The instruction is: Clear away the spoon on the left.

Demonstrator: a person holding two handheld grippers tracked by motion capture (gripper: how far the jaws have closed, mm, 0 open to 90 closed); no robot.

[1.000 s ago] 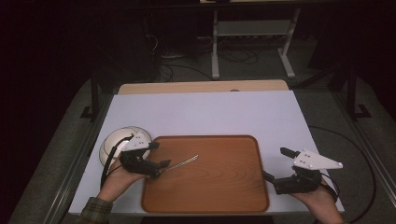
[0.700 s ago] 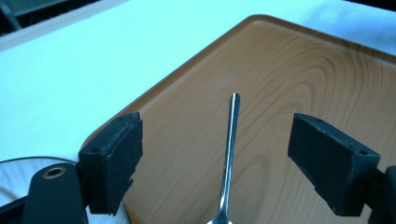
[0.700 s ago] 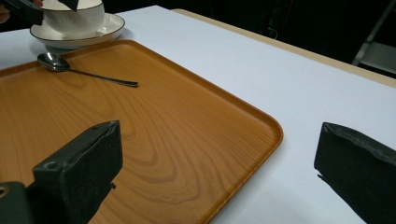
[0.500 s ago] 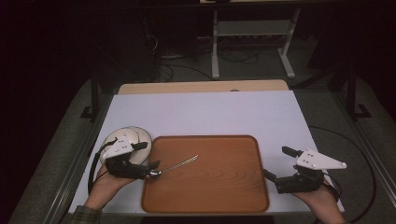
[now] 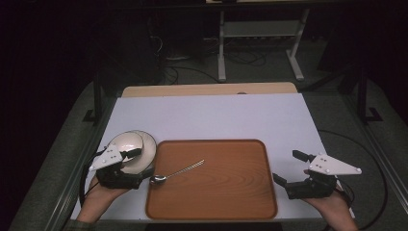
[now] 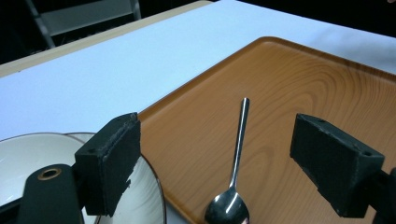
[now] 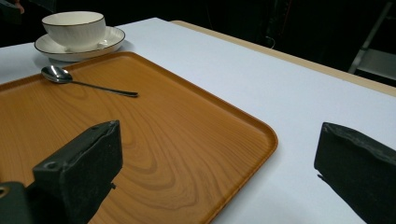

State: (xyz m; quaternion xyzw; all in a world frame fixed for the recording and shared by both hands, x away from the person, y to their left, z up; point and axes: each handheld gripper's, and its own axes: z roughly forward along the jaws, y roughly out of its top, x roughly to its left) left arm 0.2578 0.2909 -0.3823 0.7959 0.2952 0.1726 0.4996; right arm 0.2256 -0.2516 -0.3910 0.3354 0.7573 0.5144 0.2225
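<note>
A metal spoon point(image 5: 175, 172) lies on the brown wooden tray point(image 5: 226, 192), its bowl near the tray's left rim and its handle pointing right and away. My left gripper point(image 5: 143, 163) is open just left of the spoon's bowl, over the saucer's point(image 5: 146, 153) edge. In the left gripper view the spoon point(image 6: 236, 163) lies between the wide-apart jaws, untouched. A white cup point(image 5: 125, 143) stands on the saucer. My right gripper point(image 5: 288, 167) is open on the white table, right of the tray, holding nothing.
The right gripper view looks across the tray point(image 7: 187, 140) to the spoon point(image 7: 84, 83) and the cup point(image 7: 77, 28) on its saucer point(image 7: 109, 39). The white table point(image 5: 216, 115) stretches behind the tray. A metal stand point(image 5: 260, 33) is on the floor beyond.
My left gripper has drawn back to the left, uncovering the spoon's bowl; the spoon stays lying on the tray. The right gripper has barely shifted.
</note>
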